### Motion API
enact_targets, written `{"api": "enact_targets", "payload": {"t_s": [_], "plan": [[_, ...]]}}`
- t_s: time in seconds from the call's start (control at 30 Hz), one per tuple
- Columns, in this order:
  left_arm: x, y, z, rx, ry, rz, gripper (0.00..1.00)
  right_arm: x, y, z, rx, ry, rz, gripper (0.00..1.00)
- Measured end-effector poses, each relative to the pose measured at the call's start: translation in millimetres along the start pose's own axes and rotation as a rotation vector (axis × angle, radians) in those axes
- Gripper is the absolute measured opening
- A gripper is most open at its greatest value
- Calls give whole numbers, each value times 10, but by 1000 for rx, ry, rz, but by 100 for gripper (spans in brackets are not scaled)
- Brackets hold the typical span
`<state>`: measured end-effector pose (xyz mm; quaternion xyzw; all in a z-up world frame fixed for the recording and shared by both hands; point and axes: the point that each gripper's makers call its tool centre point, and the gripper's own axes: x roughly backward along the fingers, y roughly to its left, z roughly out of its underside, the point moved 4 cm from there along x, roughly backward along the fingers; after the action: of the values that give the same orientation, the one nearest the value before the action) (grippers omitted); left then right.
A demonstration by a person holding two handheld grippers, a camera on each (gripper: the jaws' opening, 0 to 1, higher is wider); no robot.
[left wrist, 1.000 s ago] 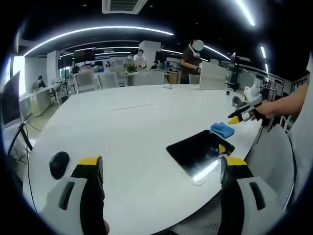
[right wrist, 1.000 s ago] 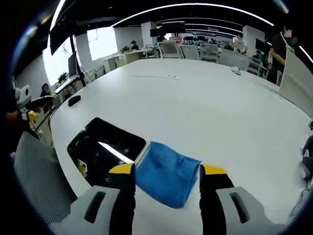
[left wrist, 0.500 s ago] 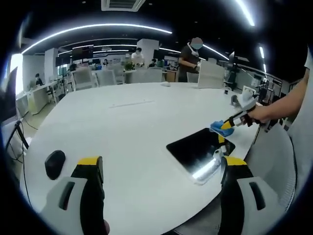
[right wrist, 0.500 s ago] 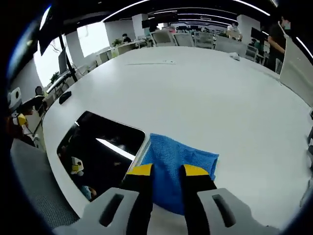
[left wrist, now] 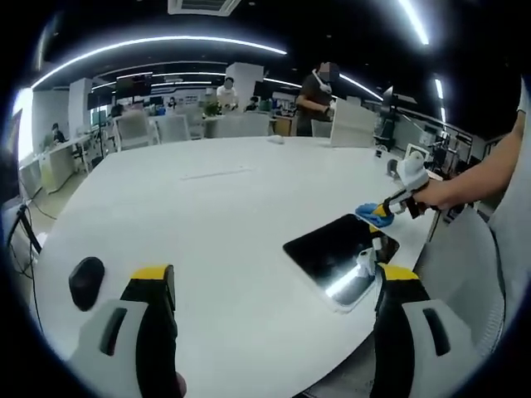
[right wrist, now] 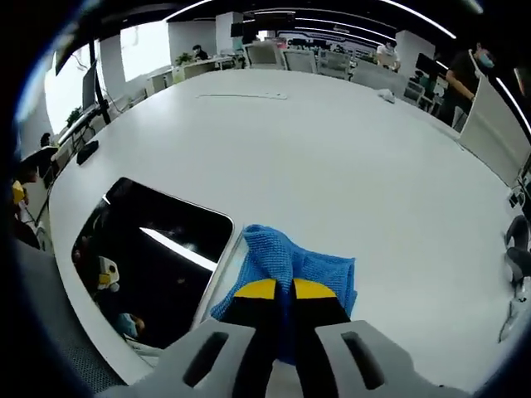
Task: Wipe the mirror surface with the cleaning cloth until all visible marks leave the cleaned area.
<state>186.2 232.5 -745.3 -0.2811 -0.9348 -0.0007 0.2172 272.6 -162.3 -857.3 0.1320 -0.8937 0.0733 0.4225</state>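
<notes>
A dark rectangular mirror (left wrist: 338, 251) lies flat near the white table's front right edge; in the right gripper view the mirror (right wrist: 145, 261) reflects a ceiling light strip. A blue cleaning cloth (right wrist: 286, 264) rests at the mirror's far corner, partly lifted into a fold. My right gripper (right wrist: 277, 289) is shut on the cloth, its yellow tips pinching the fold. In the left gripper view the right gripper (left wrist: 387, 206) holds the cloth (left wrist: 368, 214) in a person's hand. My left gripper (left wrist: 272, 278) hangs open above the table's near side, nothing between its jaws.
A black computer mouse (left wrist: 85, 280) lies on the table (left wrist: 199, 215) at the left. A thin ruler-like strip (left wrist: 216, 173) lies mid-table. Chairs, desks and people stand beyond the far edge. A grey chair (left wrist: 477, 282) sits by the right edge.
My right gripper went from open astride the cloth to shut on it, bunching it into a fold. The left gripper view has drifted slightly; the mirror has stayed put.
</notes>
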Motion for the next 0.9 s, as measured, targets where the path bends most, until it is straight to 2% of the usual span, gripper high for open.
{"api": "enact_targets", "payload": {"t_s": [0.1,0.13,0.17,0.3,0.37,0.4,0.63,0.9], "plan": [[-10,10,8,2,-5,4,99,17,-15,-11,-67,16,-16,0],[-10,20,11,9,-7,6,99,25,-11,-28,-41,25,-9,0],[-1,17,8,11,-2,5,99,57,14,-69,-12,24,-11,0],[39,54,-16,11,-11,9,99,169,101,-286,-43,-22,-47,0],[37,100,-1,7,-7,5,99,215,188,-377,-66,-22,-88,0],[35,106,2,8,-4,4,99,240,236,-465,-53,-37,-98,0],[24,125,-49,2,-13,9,99,234,471,-672,-125,-50,-168,0],[87,126,-84,-5,-9,9,99,-12,642,-479,-146,32,-169,0]]}}
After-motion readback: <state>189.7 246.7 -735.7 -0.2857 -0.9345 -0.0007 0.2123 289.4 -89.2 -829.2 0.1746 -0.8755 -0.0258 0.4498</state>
